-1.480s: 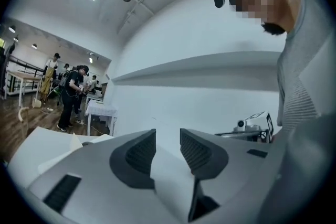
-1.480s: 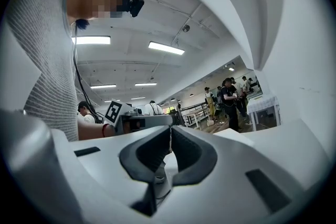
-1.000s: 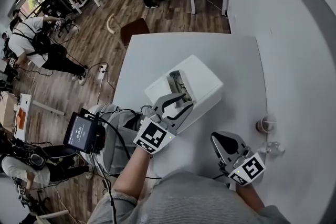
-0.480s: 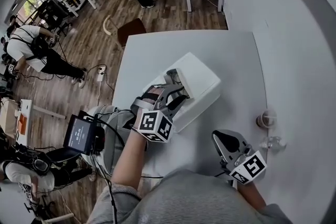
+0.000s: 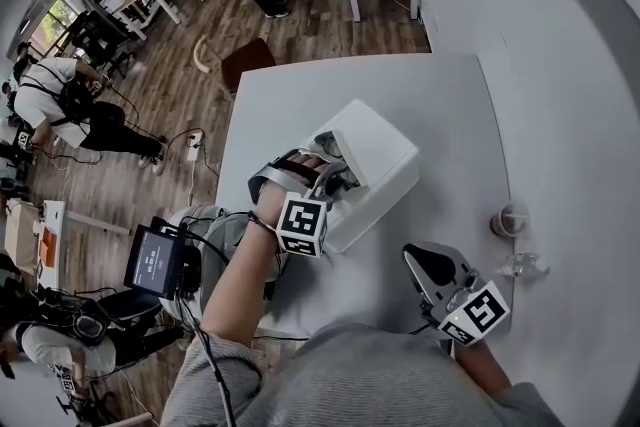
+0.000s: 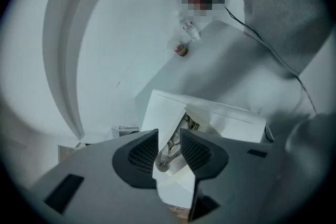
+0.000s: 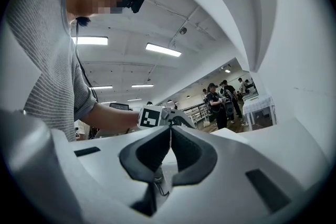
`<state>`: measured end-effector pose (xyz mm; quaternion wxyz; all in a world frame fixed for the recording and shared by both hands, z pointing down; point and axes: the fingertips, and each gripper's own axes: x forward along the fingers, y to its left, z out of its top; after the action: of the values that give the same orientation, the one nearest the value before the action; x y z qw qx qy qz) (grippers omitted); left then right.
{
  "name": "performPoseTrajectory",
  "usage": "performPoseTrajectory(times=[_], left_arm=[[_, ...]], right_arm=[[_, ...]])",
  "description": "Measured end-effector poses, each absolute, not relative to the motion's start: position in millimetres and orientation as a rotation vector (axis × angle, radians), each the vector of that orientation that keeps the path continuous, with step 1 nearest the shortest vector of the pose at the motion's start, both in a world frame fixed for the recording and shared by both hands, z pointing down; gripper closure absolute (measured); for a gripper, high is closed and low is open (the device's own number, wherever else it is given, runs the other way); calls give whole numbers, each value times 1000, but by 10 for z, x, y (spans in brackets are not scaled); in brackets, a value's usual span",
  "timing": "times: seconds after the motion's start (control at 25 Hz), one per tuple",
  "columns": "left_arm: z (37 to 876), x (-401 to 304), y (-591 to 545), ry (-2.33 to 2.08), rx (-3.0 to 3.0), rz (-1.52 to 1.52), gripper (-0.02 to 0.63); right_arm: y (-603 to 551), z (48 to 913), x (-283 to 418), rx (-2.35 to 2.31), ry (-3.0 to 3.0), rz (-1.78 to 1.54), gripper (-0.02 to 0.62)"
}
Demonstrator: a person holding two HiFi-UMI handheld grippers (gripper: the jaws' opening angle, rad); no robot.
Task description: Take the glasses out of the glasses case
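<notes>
The white glasses case (image 5: 375,155) lies open in the middle of the white table (image 5: 440,105). In its opening lie the clear-framed glasses (image 5: 333,153). My left gripper (image 5: 335,177) reaches into that opening from the near-left side. In the left gripper view the jaws stand close together, with one end of the glasses (image 6: 176,139) pinched between the pads (image 6: 143,153) over the case (image 6: 226,123). My right gripper (image 5: 432,267) rests apart on the table at the near right, shut with nothing in it; its closed jaws (image 7: 169,150) point toward the left gripper's marker cube (image 7: 149,117).
A small brown-capped jar (image 5: 507,220) and a clear wrapped object (image 5: 523,265) sit near the table's right edge, also seen in the left gripper view as the jar (image 6: 181,50). A brown chair (image 5: 248,60) stands off the far-left corner. People stand farther back on the wooden floor.
My left gripper moved forward into the open case and its jaws narrowed from wide open onto the glasses. The right gripper stayed in place.
</notes>
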<state>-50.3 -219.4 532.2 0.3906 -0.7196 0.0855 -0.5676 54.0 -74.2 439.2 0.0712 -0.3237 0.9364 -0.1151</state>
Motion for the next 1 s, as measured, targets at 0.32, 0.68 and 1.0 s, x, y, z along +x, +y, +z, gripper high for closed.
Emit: performPoseTrajectory(times=[0.32,0.68,1.0], left_arm=[[5605,-608,-2210,-43,-1604,-1577,474],[5803,-555,-2305,-8,-1510,-1542,476],[5844,-547,-2256,43,-1459,-1509,522]], right_arm=[[-739,4404,541,-989,2815,-349,581],[-770,4418,580,-1025,2795,-355,581],[-767,4459,605,-1043,2789,-374,581]])
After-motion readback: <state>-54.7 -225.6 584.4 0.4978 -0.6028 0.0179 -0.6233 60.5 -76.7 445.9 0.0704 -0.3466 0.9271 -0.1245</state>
